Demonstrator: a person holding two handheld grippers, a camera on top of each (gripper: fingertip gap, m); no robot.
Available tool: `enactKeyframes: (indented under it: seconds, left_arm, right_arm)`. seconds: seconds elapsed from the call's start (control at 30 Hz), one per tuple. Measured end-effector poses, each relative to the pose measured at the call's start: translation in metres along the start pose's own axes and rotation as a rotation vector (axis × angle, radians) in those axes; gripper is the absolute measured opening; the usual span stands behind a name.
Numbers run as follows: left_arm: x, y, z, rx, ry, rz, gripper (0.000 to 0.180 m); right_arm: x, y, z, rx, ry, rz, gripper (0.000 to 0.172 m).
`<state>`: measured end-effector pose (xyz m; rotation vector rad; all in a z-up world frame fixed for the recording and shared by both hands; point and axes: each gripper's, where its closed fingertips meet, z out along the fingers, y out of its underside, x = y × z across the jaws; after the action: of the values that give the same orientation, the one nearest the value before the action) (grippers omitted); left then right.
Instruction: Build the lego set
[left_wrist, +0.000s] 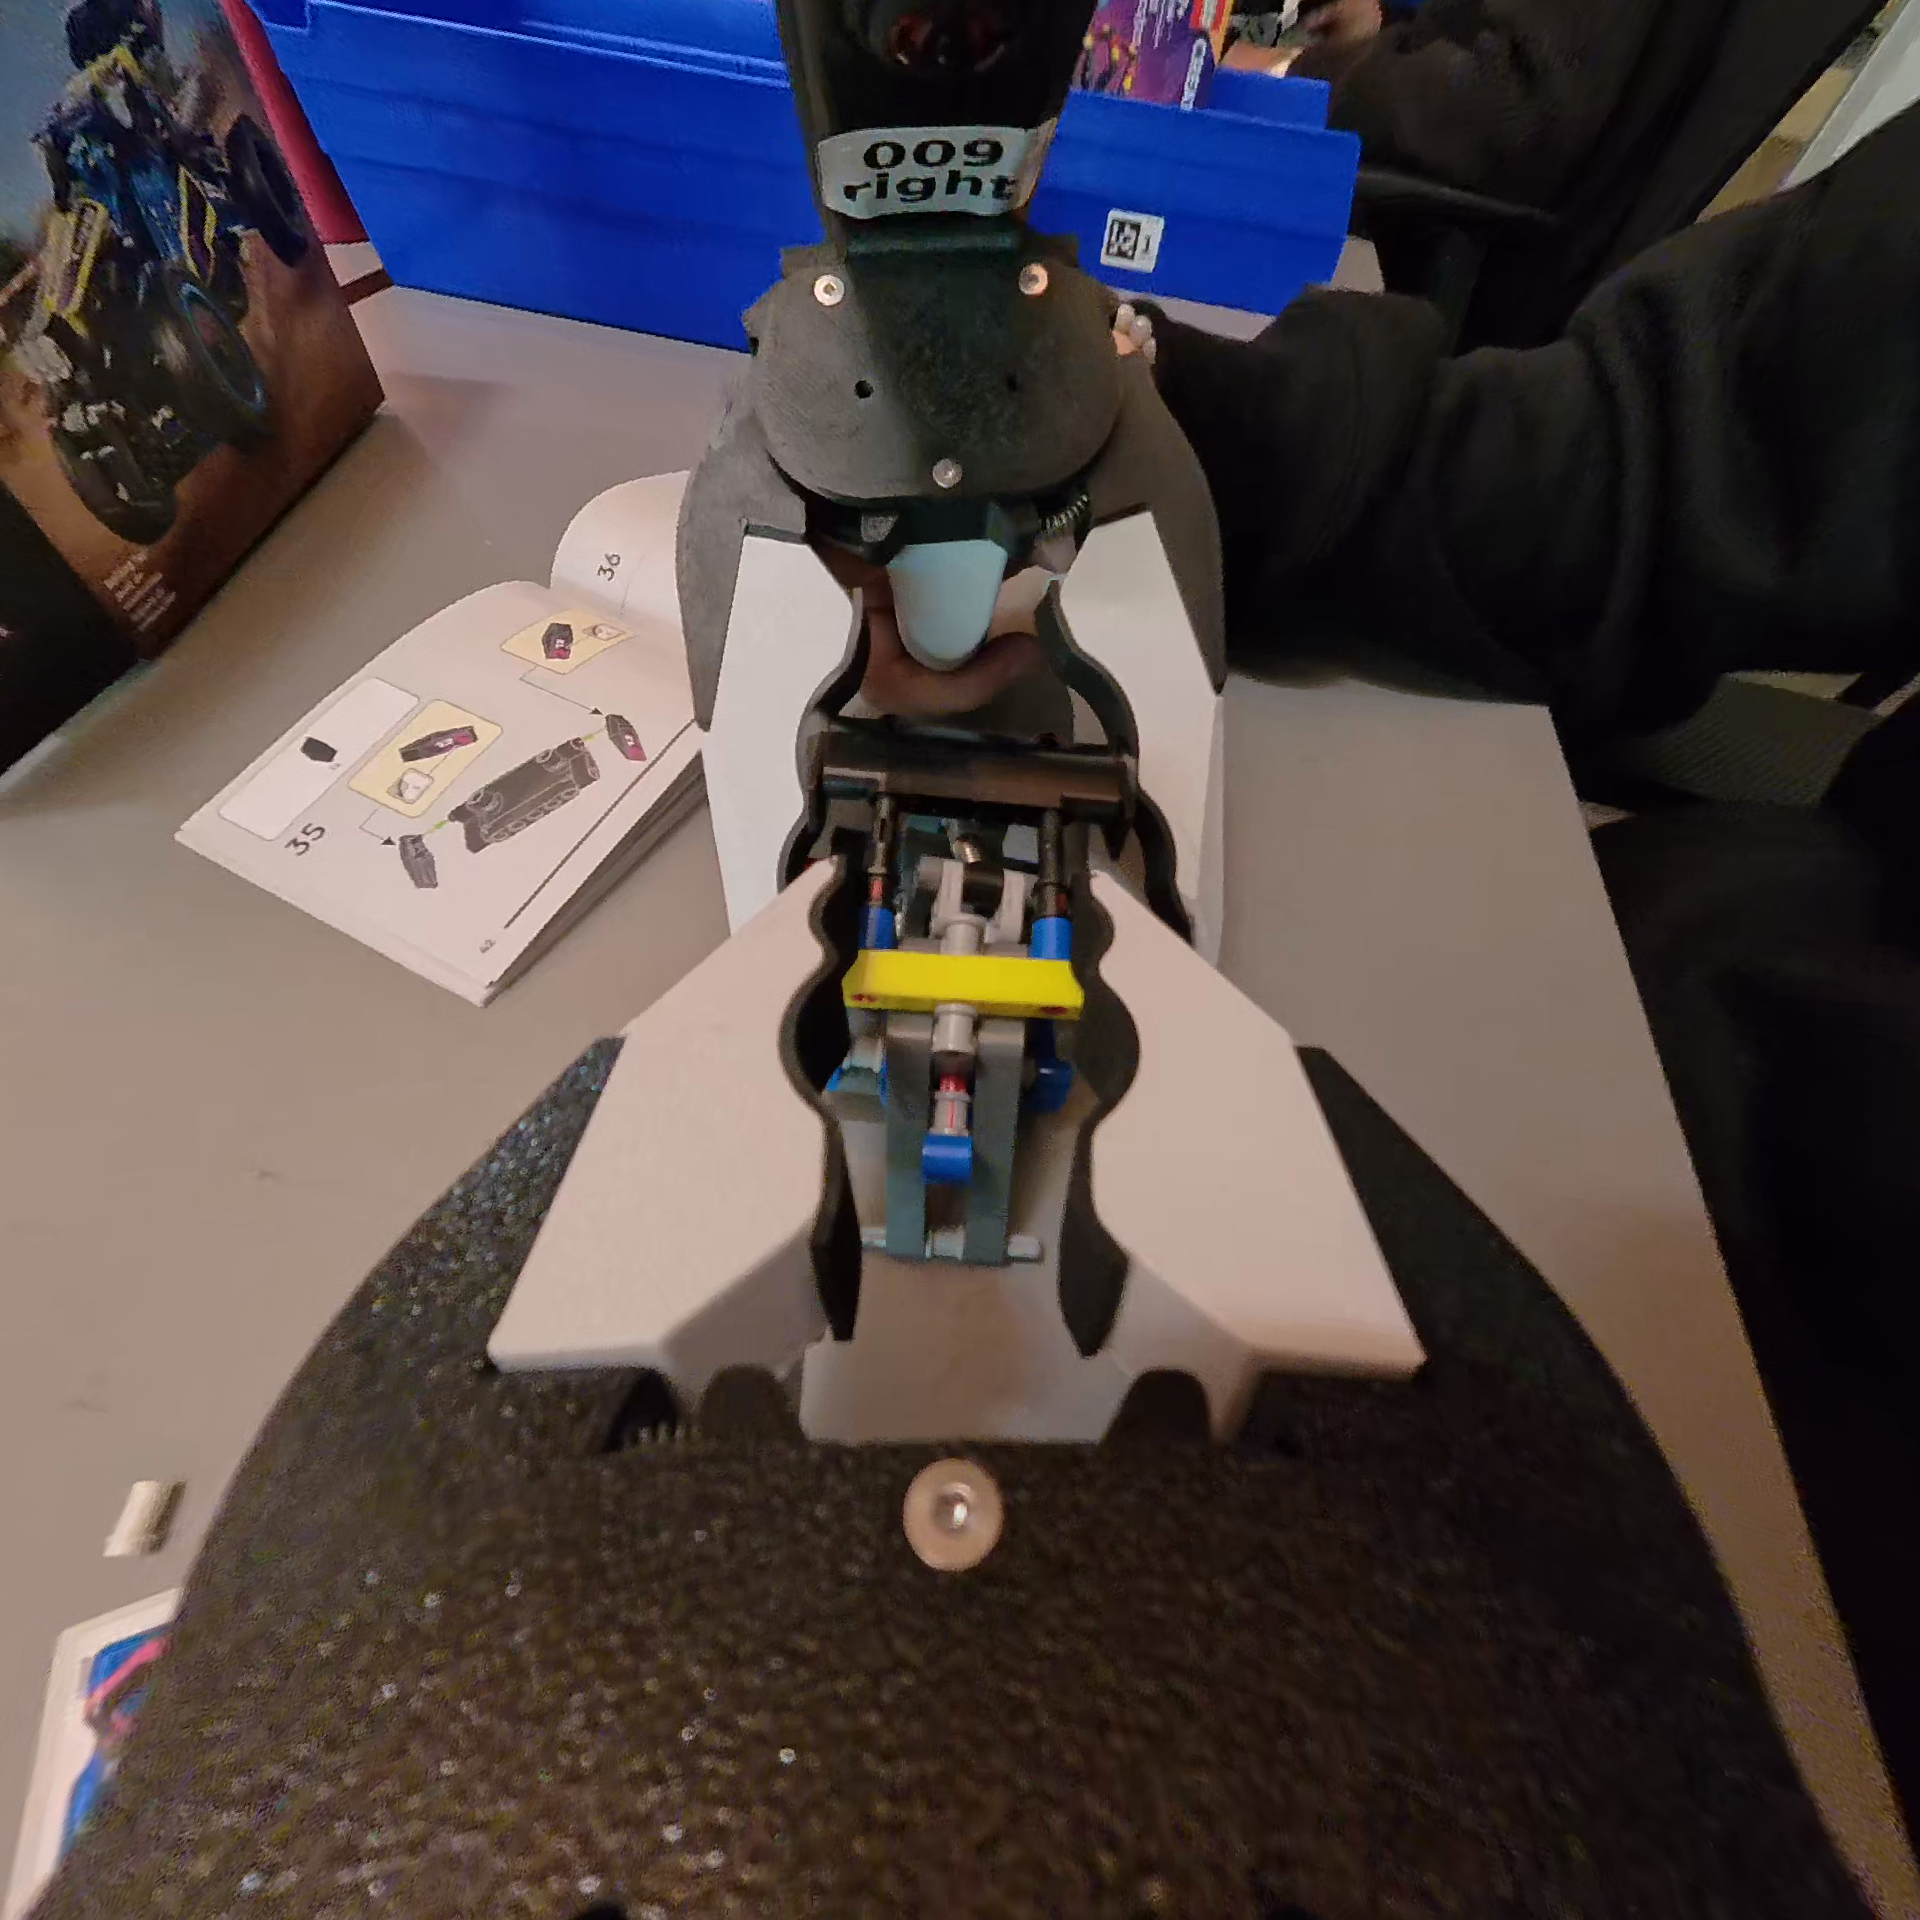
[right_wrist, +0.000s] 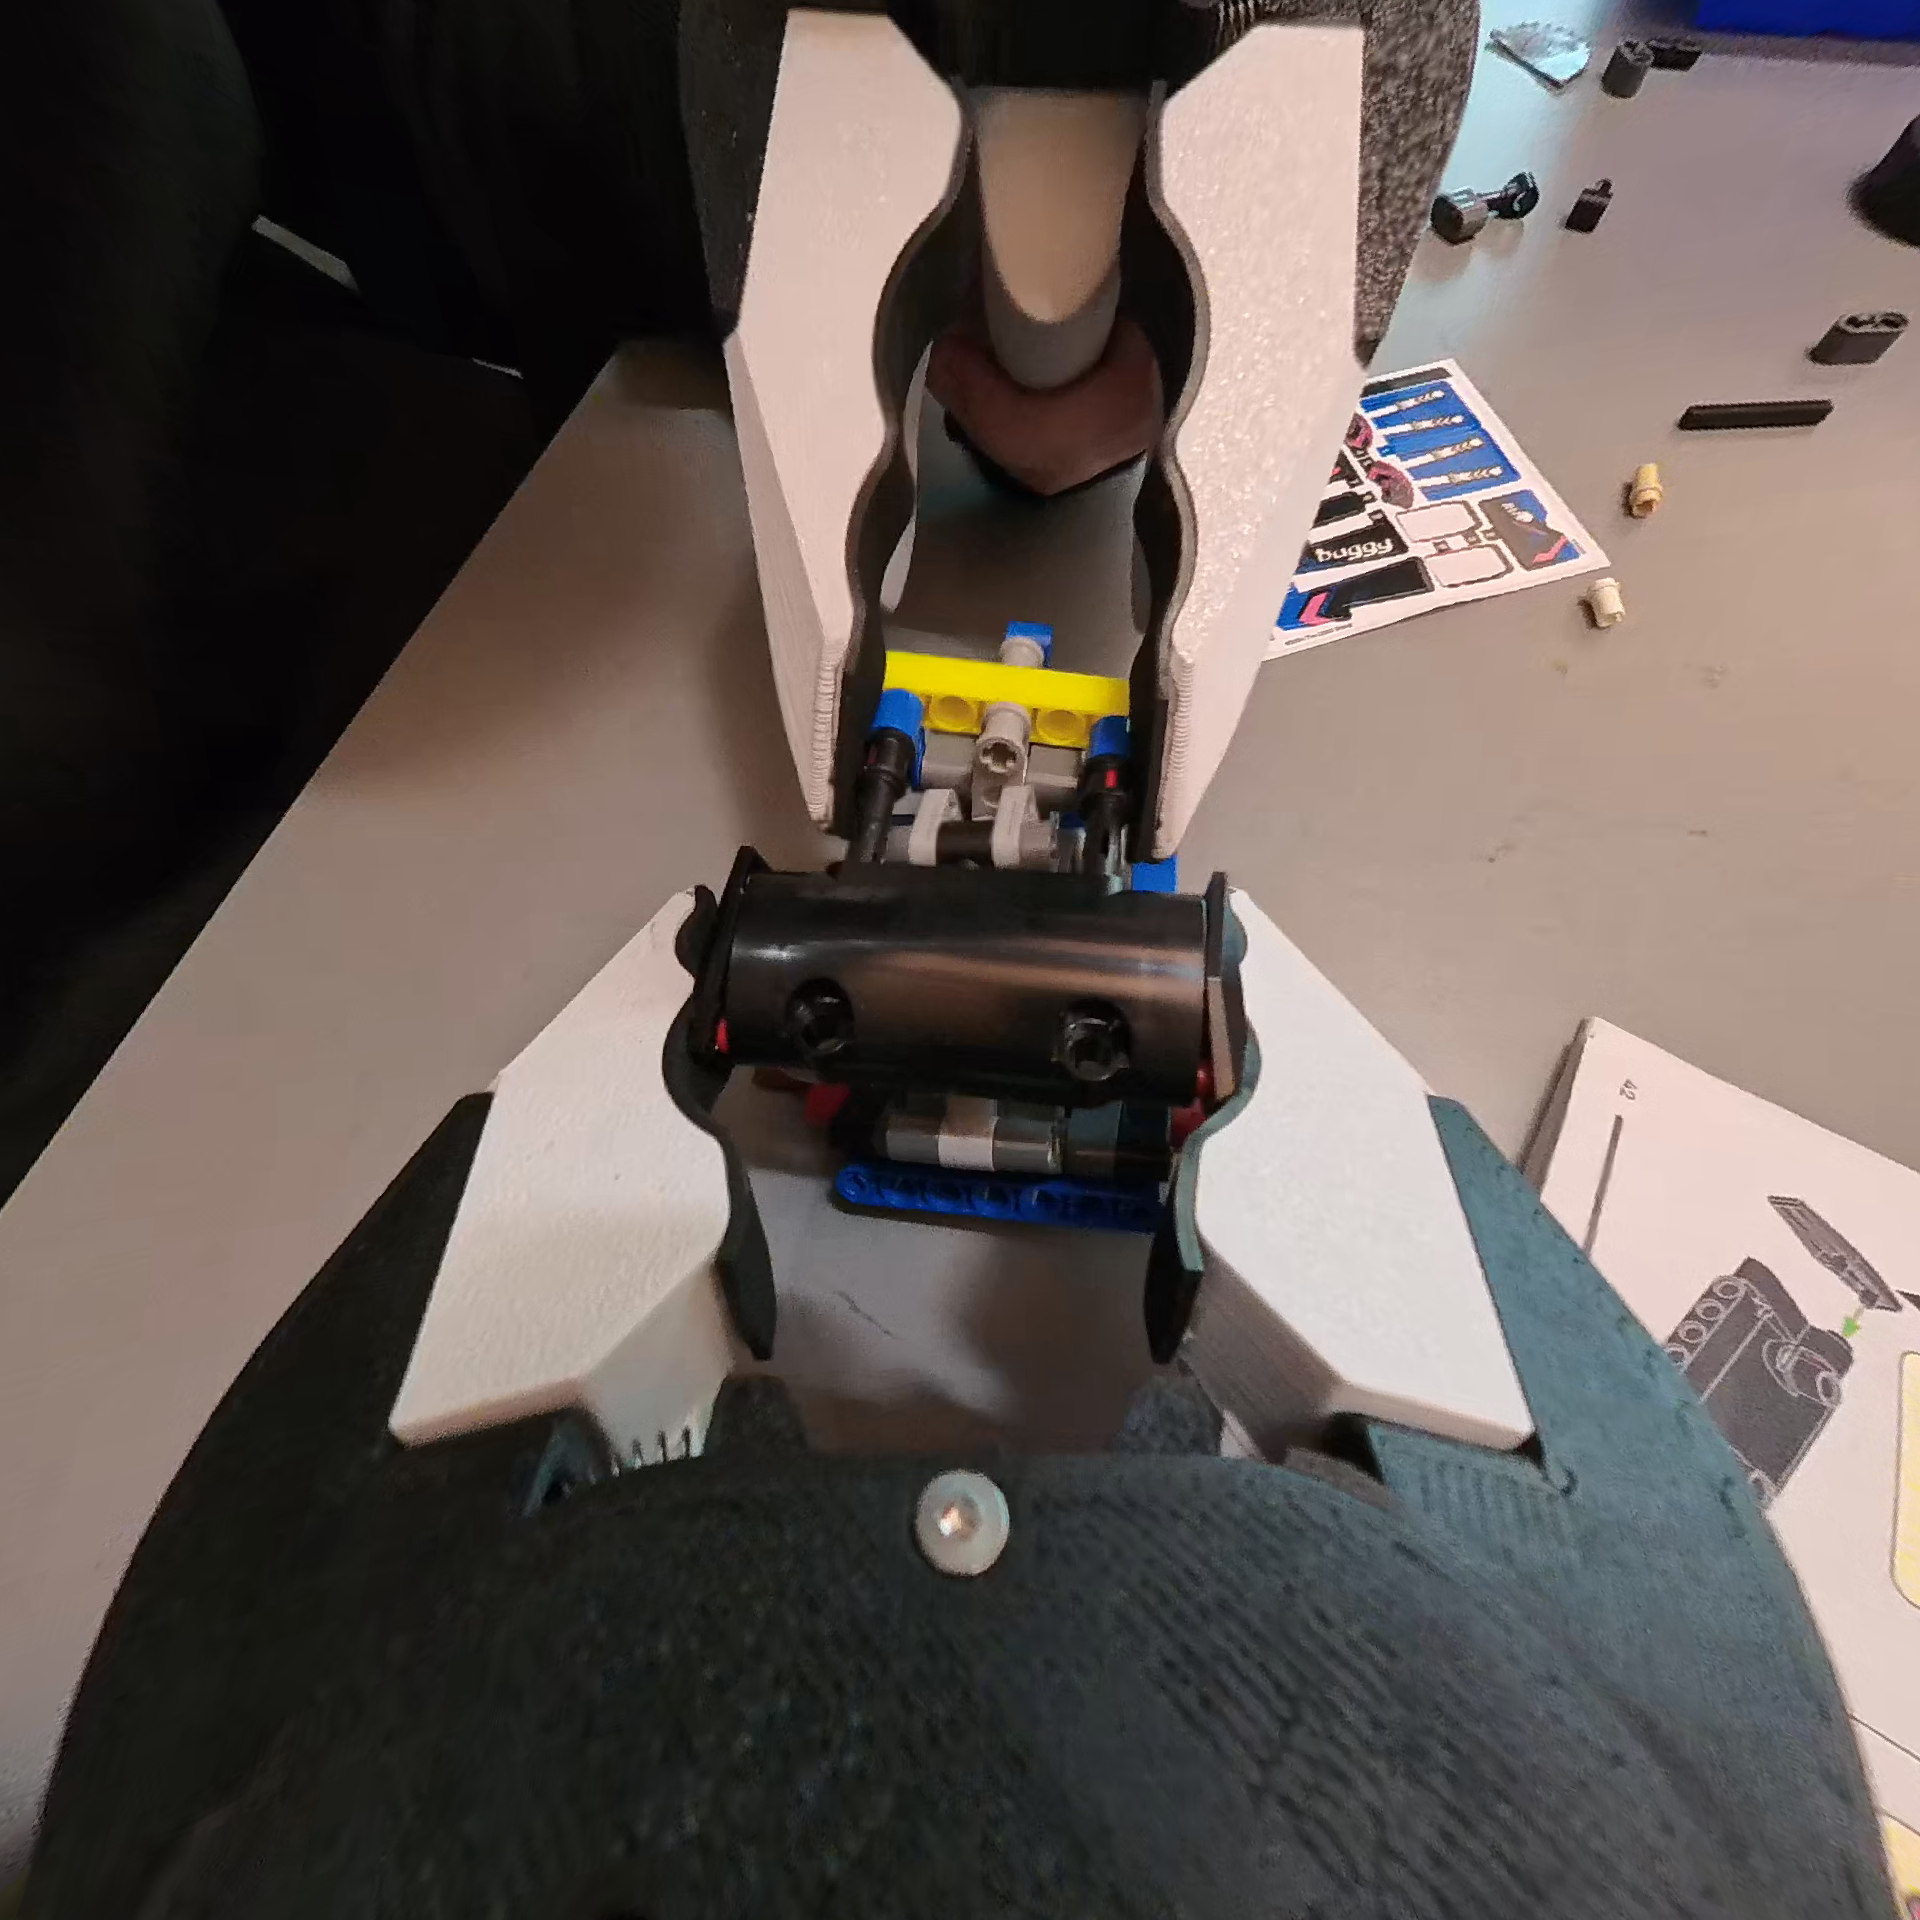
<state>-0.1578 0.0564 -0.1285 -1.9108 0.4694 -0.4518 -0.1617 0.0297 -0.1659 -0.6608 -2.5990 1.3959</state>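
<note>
Plastic brick model (right_wrist: 971, 935) between both grippers (clamped)

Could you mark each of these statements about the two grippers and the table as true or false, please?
1. Both grippers grip the same brick assembly from opposite ends. True.
2. The right gripper closes on a black cylindrical part of the assembly. True.
3. The beam lying across between the left gripper's fingers is red. False: that beam is yellow.
4. The instruction booklet on the table is closed. False: it lies open, showing building steps.
5. A sticker sheet lies flat on the grey table. True.
6. The bins behind the right gripper are green. False: the bins are blue.
</note>
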Motion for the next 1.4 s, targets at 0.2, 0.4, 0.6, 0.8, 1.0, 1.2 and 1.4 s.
enactKeyframes:
  seconds: [0.2, 0.4, 0.6, 0.8, 1.0, 1.2, 1.4]
  left_arm:
    - [-0.002, 0.001, 0.0, -0.007, -0.039, 0.057, 0.038]
    - [-0.001, 0.001, -0.001, -0.011, -0.048, 0.114, 0.038]
    - [-0.002, 0.0, 0.0, -0.017, -0.064, 0.15, 0.038]
    - [-0.002, -0.001, 0.001, -0.016, -0.069, 0.177, 0.038]
    - [-0.002, 0.0, 0.001, -0.016, -0.07, 0.181, 0.038]
    - [-0.003, -0.001, 0.001, 0.004, -0.059, 0.125, 0.039]
    - [-0.005, -0.006, -0.014, 0.043, -0.023, 0.058, 0.05]
  right_arm:
    - [0.002, 0.001, 0.001, -0.009, -0.001, 0.018, 0.091]
    - [0.001, -0.001, 0.001, -0.002, -0.003, 0.045, 0.091]
    - [0.005, 0.003, -0.002, -0.074, 0.048, -0.029, 0.091]
    - [0.003, 0.008, -0.004, -0.143, 0.012, -0.04, 0.091]
    - [0.001, 0.015, -0.004, -0.219, -0.043, -0.032, 0.091]
    - [0.003, 0.012, -0.002, -0.152, -0.024, -0.004, 0.091]
    - [0.003, 0.006, -0.001, -0.114, -0.029, 0.008, 0.091]
